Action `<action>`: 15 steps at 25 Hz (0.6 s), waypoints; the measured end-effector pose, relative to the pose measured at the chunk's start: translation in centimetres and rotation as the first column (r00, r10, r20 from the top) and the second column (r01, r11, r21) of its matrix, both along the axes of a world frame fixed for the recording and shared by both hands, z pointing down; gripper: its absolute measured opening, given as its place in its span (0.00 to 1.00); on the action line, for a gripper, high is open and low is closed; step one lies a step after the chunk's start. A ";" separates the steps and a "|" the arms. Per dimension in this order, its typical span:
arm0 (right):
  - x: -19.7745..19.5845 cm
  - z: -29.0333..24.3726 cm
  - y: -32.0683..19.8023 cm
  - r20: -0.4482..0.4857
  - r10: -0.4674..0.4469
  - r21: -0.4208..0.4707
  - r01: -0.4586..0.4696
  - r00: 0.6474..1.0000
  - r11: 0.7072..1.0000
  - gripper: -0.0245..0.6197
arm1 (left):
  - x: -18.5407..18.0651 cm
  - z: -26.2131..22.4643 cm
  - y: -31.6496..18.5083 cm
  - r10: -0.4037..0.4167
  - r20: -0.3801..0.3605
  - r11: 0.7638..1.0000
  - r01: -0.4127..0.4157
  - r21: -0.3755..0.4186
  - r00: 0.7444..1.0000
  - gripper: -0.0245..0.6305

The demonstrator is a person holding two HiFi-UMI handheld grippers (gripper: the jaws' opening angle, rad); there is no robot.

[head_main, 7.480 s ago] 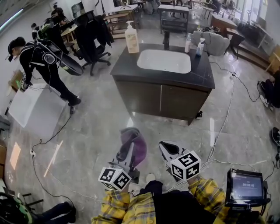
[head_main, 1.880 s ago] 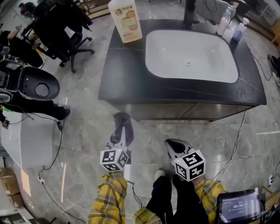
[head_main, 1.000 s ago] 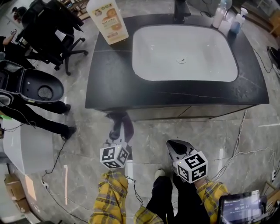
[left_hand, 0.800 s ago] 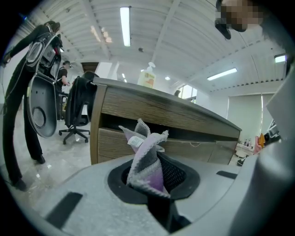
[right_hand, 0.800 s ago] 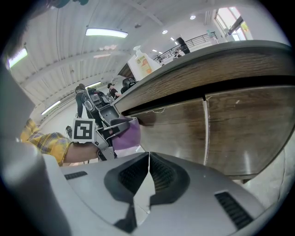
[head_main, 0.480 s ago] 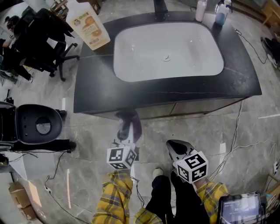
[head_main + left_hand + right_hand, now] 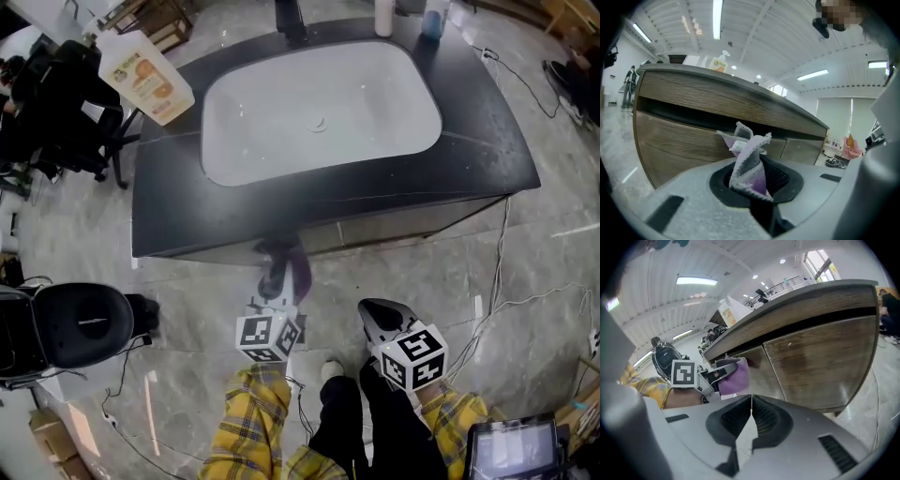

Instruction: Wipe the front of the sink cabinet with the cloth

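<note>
The sink cabinet has a dark countertop (image 7: 469,159), a white basin (image 7: 319,108) and wood-grain doors (image 7: 684,140). My left gripper (image 7: 278,281) is shut on a purple and grey cloth (image 7: 289,261), which it holds up right below the counter's front edge. In the left gripper view the bunched cloth (image 7: 749,164) sticks out of the jaws, a short way from the doors; I cannot tell whether it touches them. My right gripper (image 7: 375,317) hangs lower right, shut and empty, and its view shows the cloth (image 7: 735,376) and the cabinet door (image 7: 820,362).
A large soap bottle (image 7: 145,80) stands on the counter's left corner and small bottles (image 7: 403,17) at the back. Cables (image 7: 497,281) trail over the floor on the right. A black round seat (image 7: 80,323) stands at the left, a screen (image 7: 516,450) at the lower right.
The person has walked up to the cabinet, which now fills the upper view. The left gripper has carried the cloth forward to just under the counter edge. The right gripper stays low and shut.
</note>
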State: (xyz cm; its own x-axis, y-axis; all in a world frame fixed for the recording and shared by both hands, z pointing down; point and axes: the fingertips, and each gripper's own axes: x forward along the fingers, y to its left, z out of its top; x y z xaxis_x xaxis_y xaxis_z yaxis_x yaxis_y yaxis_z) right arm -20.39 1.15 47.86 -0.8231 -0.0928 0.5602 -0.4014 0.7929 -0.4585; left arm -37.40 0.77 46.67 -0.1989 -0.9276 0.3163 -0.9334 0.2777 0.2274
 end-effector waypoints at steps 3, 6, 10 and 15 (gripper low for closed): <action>1.0 0.2 -0.7 0.002 0.019 -0.006 -0.019 1.000 1.000 0.05 | 1.4 0.1 -1.3 0.018 -0.006 1.000 -0.018 0.005 1.000 0.11; 1.9 0.3 -1.2 0.001 0.034 -0.011 -0.034 0.999 0.999 0.05 | 2.8 0.2 -2.4 0.038 -0.013 0.999 -0.038 0.012 0.999 0.11; 2.9 0.5 -1.7 0.001 0.058 -0.015 -0.058 0.998 0.998 0.05 | 4.3 0.5 -3.7 0.050 -0.033 0.999 -0.049 0.018 0.998 0.11; 3.9 0.7 -2.3 0.001 0.085 -0.025 -0.085 0.996 0.996 0.05 | 6.1 0.7 -5.3 0.085 -0.036 0.996 -0.085 0.017 0.996 0.11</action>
